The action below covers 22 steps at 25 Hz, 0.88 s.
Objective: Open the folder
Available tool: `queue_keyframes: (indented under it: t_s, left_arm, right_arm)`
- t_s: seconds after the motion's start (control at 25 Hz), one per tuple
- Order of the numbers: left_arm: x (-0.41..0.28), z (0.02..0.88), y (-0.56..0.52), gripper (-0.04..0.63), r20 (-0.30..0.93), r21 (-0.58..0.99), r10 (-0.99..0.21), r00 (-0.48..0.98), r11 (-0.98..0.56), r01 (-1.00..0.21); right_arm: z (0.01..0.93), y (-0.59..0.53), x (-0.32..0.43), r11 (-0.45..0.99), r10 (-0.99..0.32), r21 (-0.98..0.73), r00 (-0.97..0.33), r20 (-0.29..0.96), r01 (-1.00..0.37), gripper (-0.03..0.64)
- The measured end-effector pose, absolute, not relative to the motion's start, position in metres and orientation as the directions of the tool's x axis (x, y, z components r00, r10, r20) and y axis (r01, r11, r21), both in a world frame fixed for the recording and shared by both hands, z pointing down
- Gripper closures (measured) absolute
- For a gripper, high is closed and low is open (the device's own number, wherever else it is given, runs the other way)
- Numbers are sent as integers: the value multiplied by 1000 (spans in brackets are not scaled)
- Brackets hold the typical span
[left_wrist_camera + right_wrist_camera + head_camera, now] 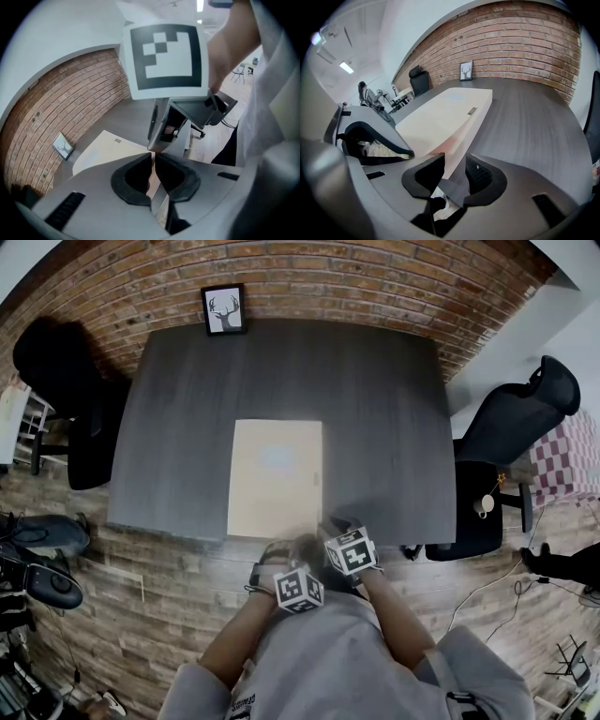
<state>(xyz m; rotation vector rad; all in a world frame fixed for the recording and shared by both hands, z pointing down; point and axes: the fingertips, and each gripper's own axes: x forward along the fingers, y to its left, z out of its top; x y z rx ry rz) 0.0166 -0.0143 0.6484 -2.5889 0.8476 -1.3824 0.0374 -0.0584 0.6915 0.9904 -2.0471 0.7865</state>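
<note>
A beige folder (277,474) lies closed and flat on the dark grey table (384,409), with its near short edge at the table's front. Both grippers meet at that near edge, close together. My left gripper (289,554) has its jaws almost together, and a thin beige strip of the folder (101,150) runs between the pads at my left gripper (153,159). My right gripper (325,529) sits just to the right, near the corner. In its own view the edge of the folder (450,112) passes into the jaws of my right gripper (454,168), which are closed on it.
A framed deer picture (224,308) leans against the brick wall at the table's far edge. One black office chair (66,381) stands at the left of the table and another (511,427) at the right. Wooden floor surrounds the table.
</note>
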Motion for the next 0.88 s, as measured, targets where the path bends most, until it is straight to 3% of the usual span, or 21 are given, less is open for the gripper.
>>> queue_keyframes:
  t_s: [0.88]
  left_arm:
    - [-1, 593, -31, 589, 626, -368, -647, 435, -737, -567]
  right_arm:
    - [692, -59, 37, 537, -393, -181, -434, 811, -824, 505]
